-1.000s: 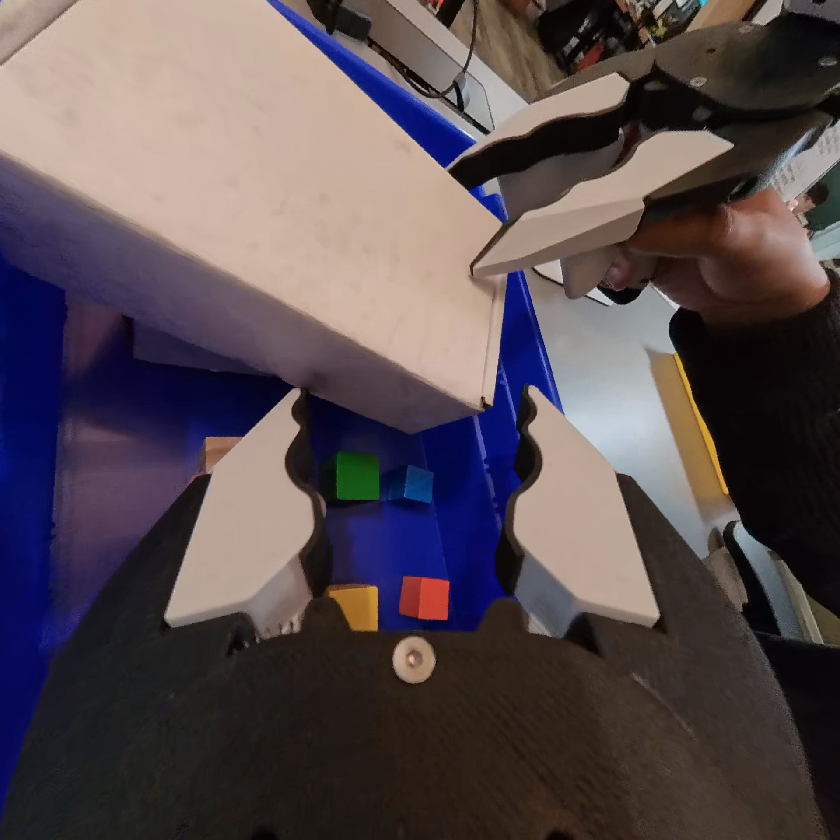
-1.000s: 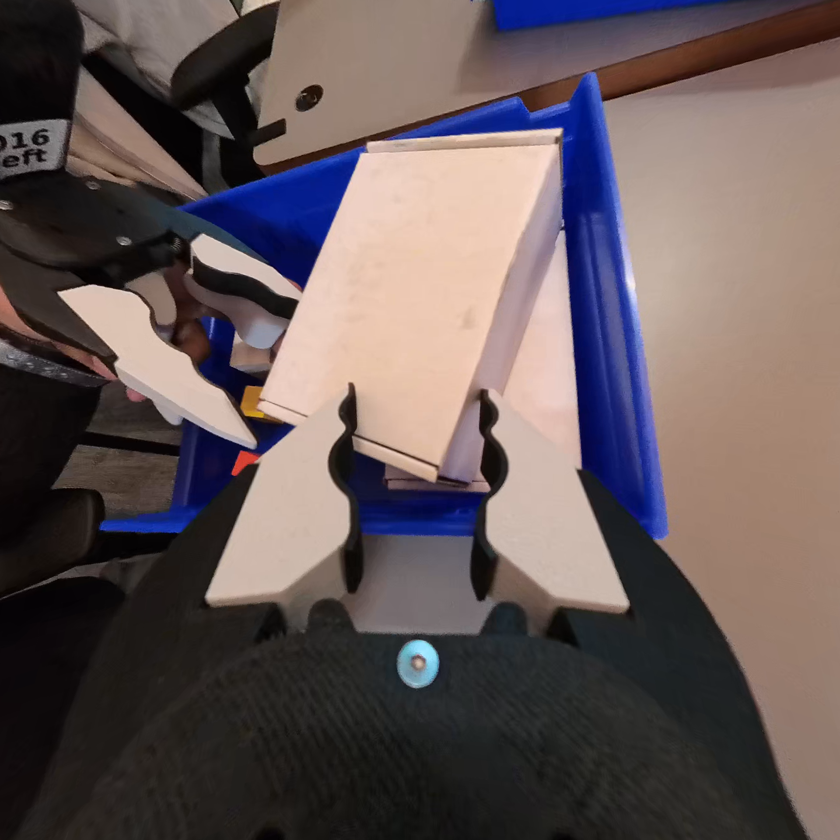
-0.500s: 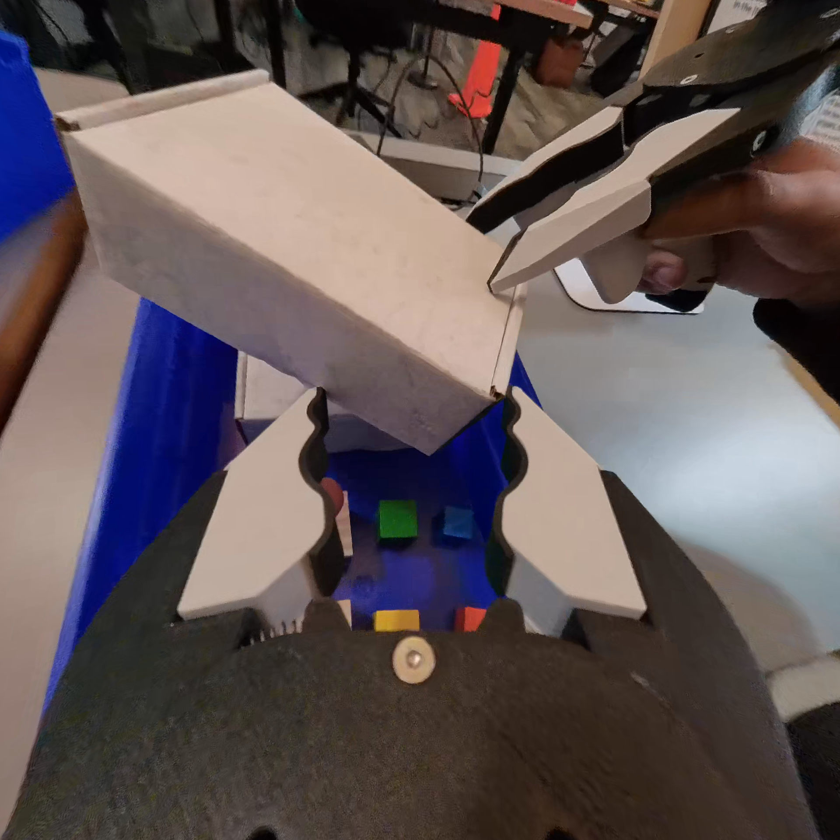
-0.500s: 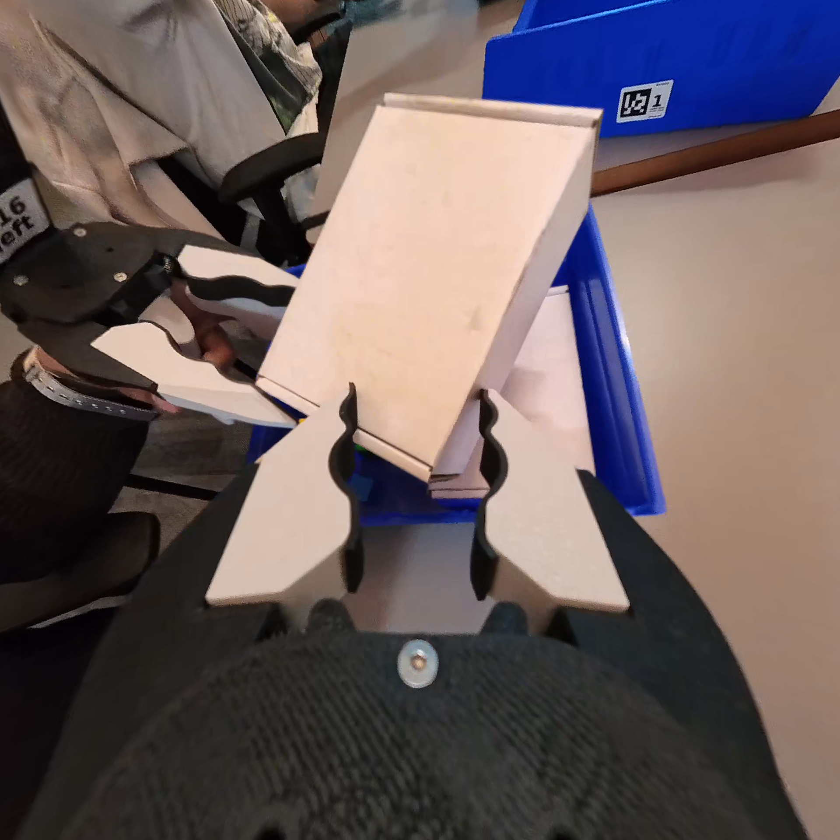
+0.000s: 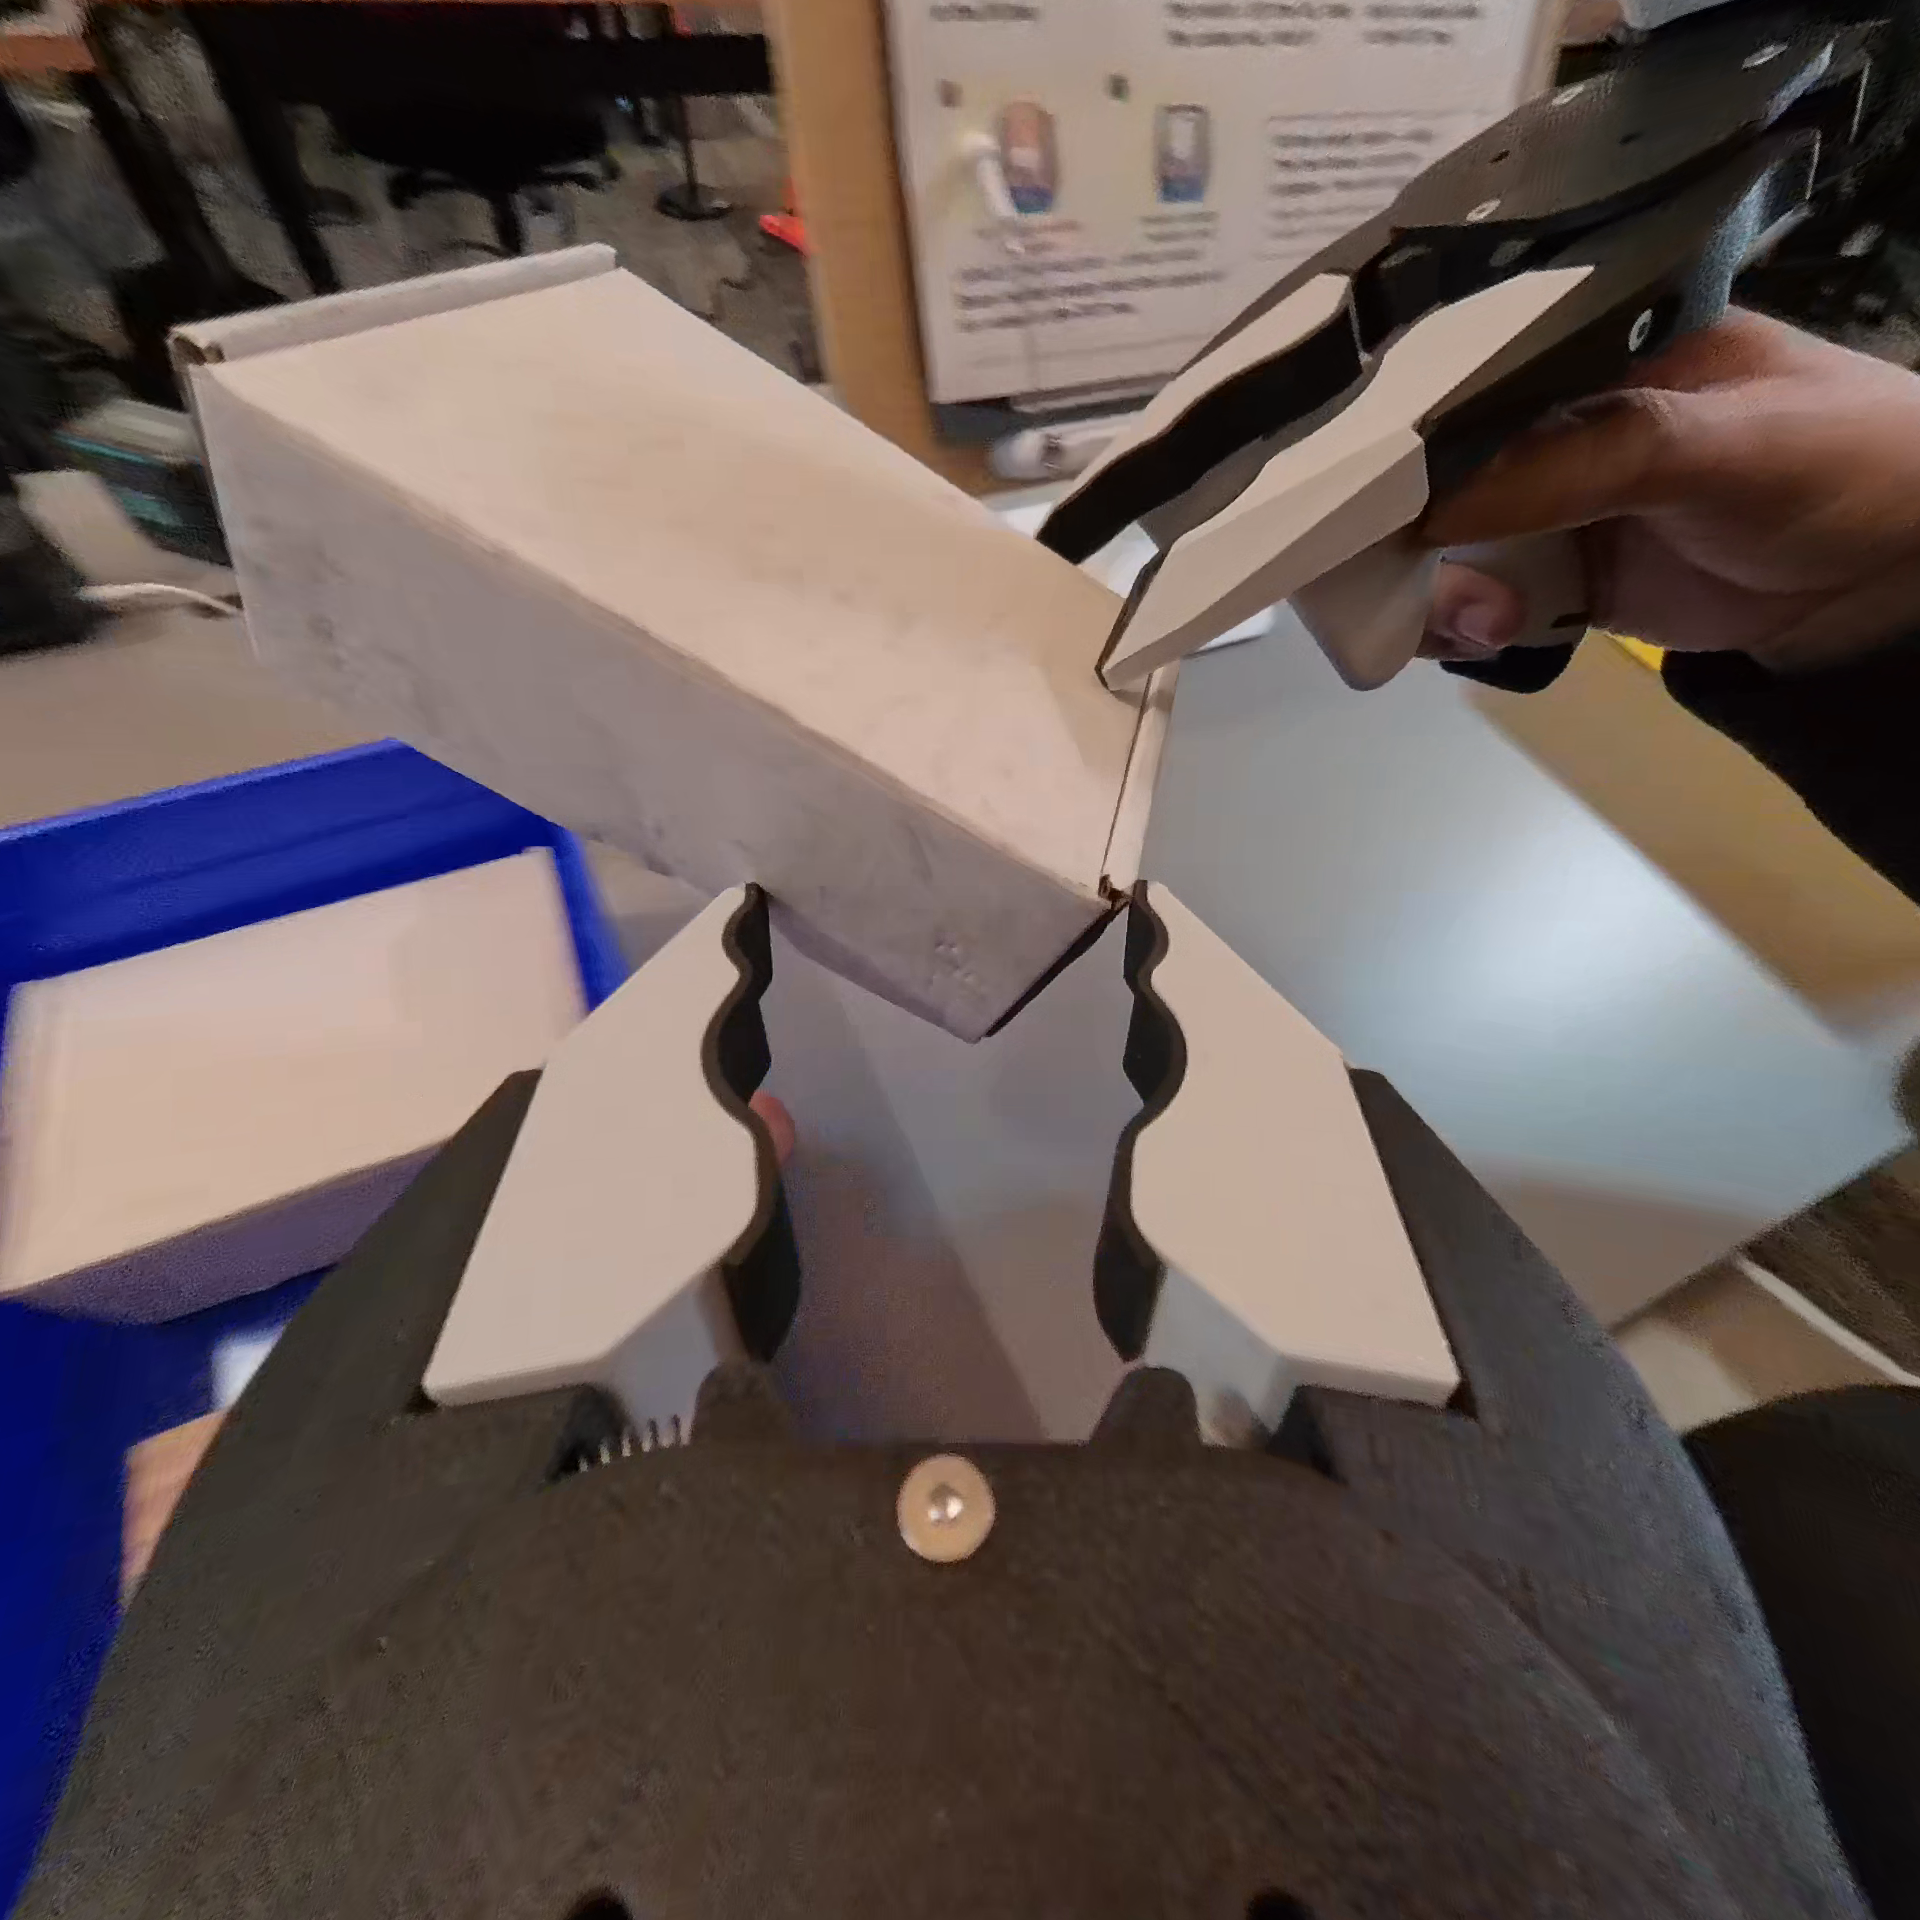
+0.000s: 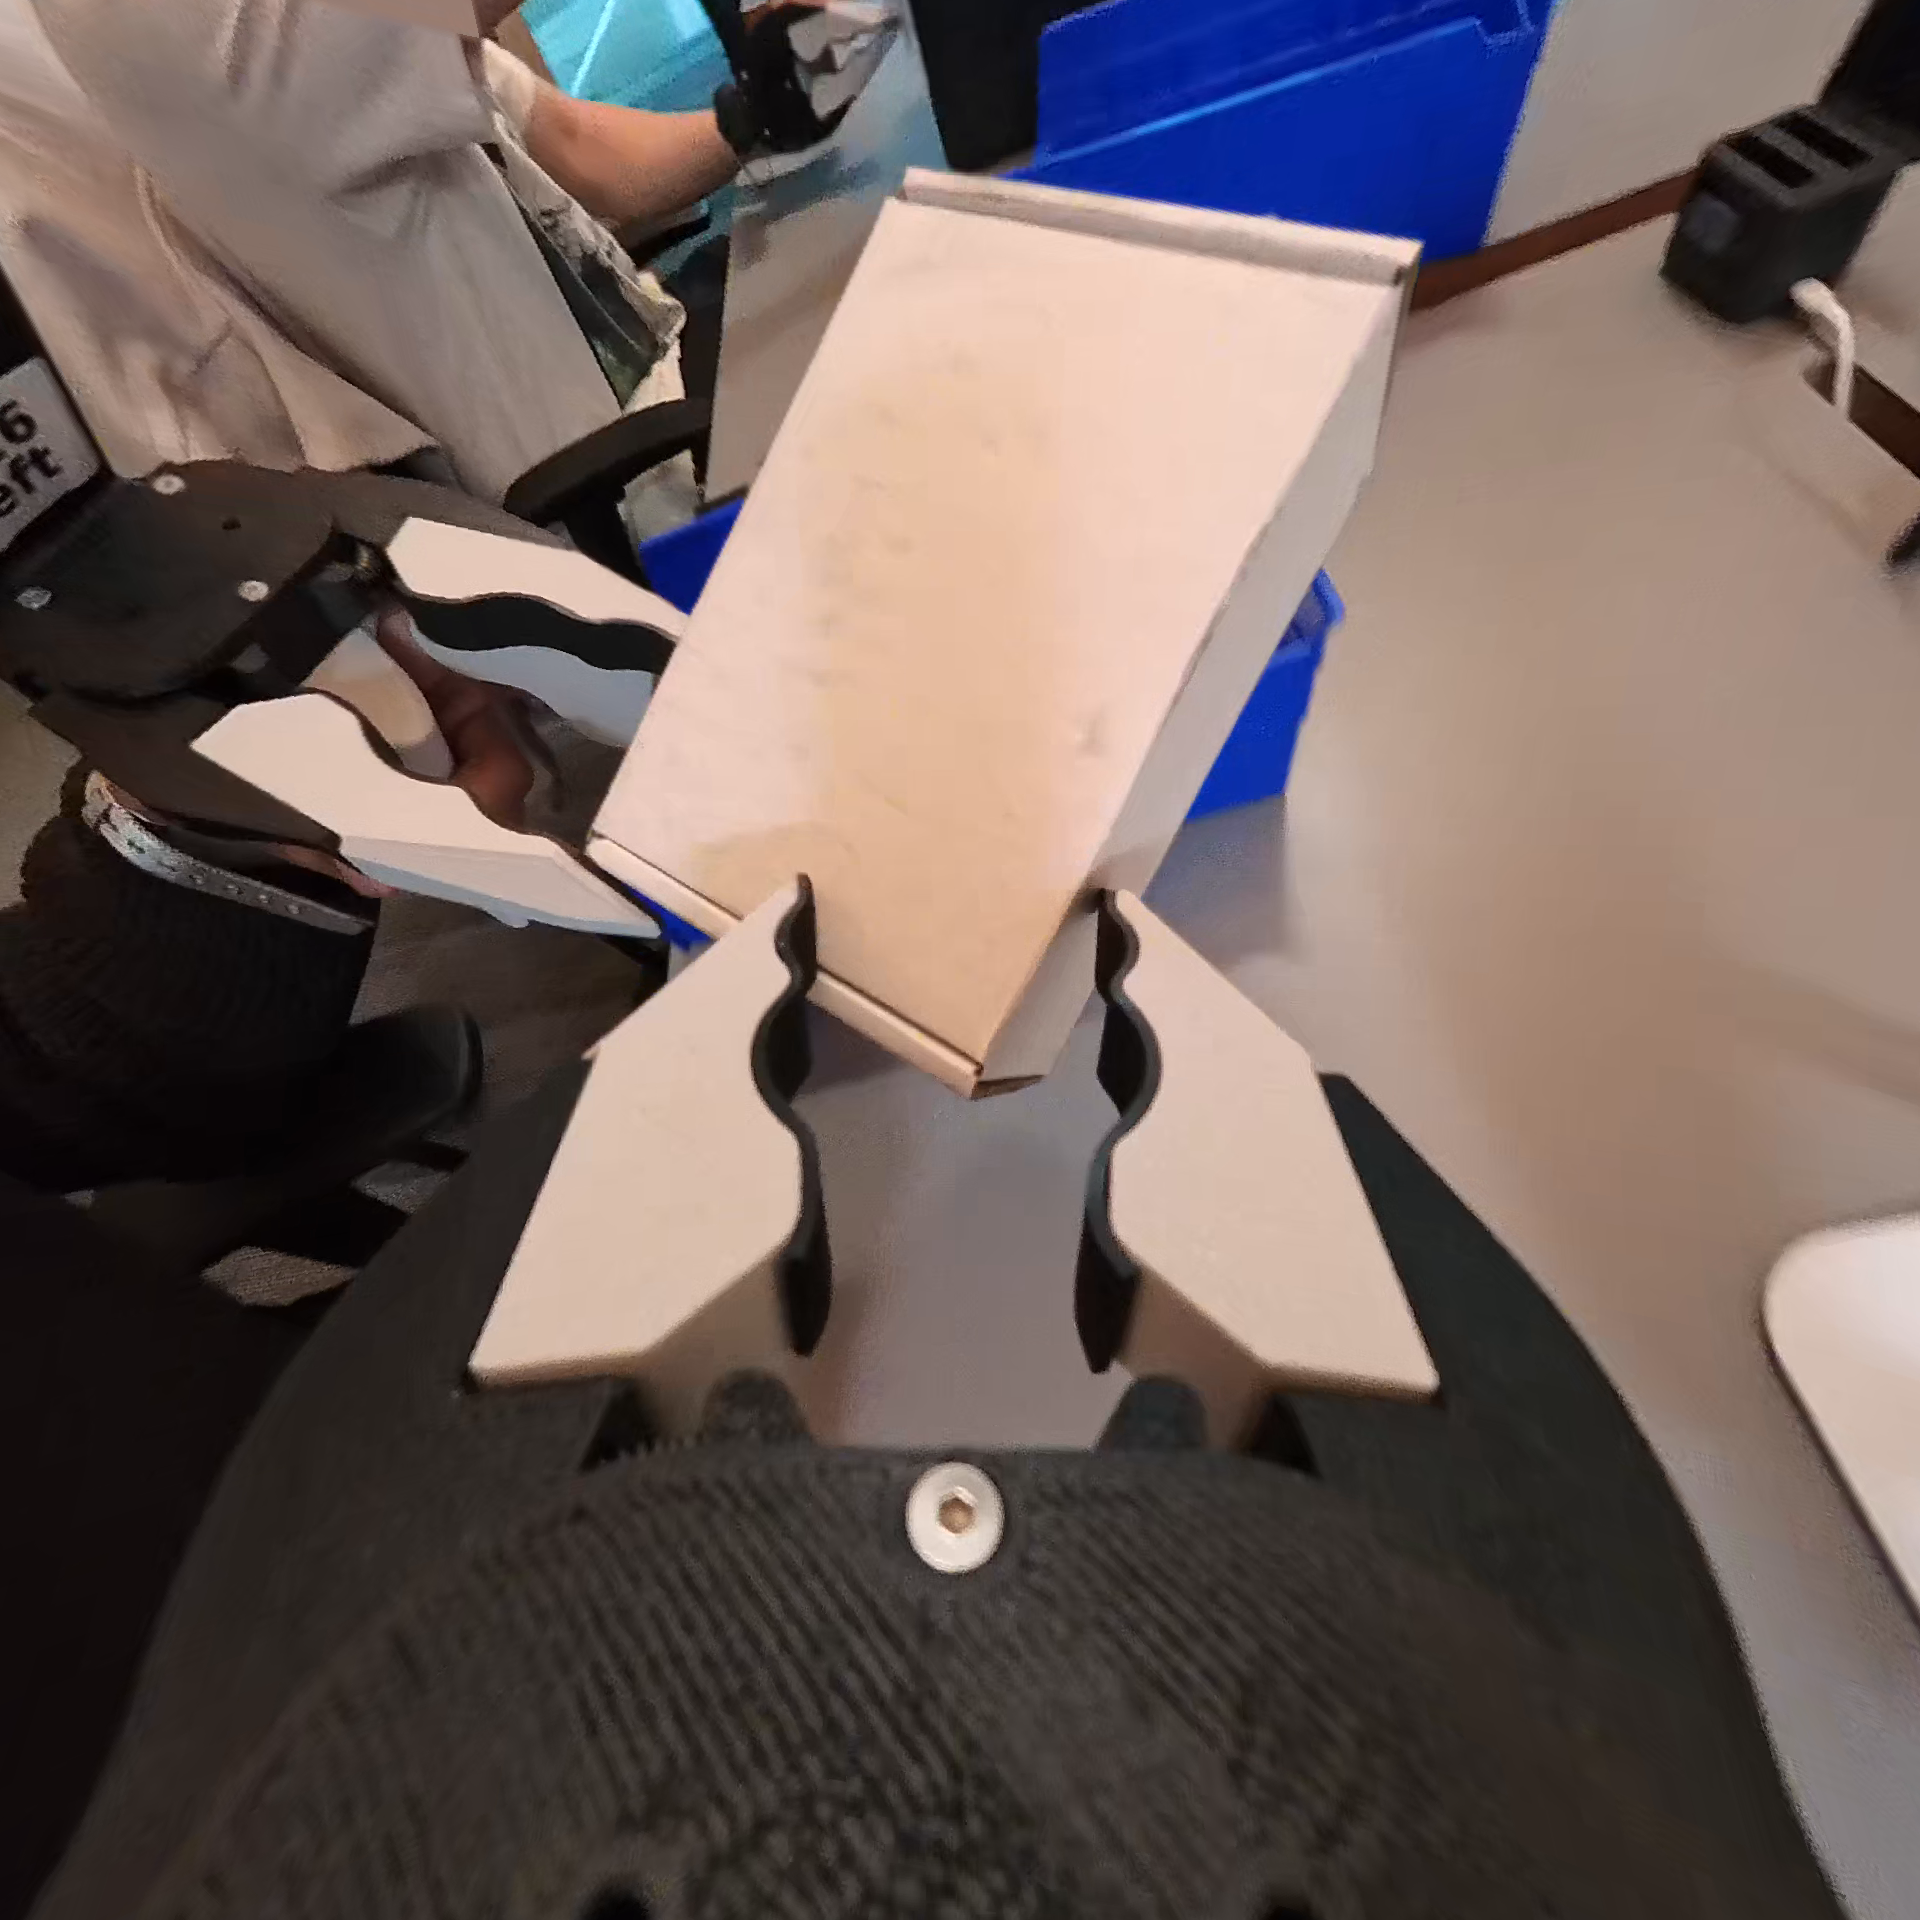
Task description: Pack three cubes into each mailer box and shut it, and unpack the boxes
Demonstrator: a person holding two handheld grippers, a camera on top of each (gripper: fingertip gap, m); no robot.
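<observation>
A closed white mailer box (image 5: 665,582) hangs tilted in the air above the table, held at one end by both grippers. My left gripper (image 5: 940,904) is shut on its near corner; the right wrist view shows it clamping the box's side edge (image 6: 499,727). My right gripper (image 6: 951,904) is shut on the neighbouring corner of the same box (image 6: 956,582); in the left wrist view it (image 5: 1122,603) meets the box's top corner. A second white mailer box (image 5: 260,1060) lies in the blue bin (image 5: 260,821). No cubes show.
The grey table (image 5: 1455,987) spreads under and right of the held box. The blue bin (image 6: 1268,717) sits behind it at the table edge. Another blue bin (image 6: 1299,104) and a black device (image 6: 1787,208) stand farther back. A seated person (image 6: 260,260) is at the left.
Both grippers have lifted the mailer box up out of the blue bin and carried it over the table. The coloured cubes in the bin have dropped out of view.
</observation>
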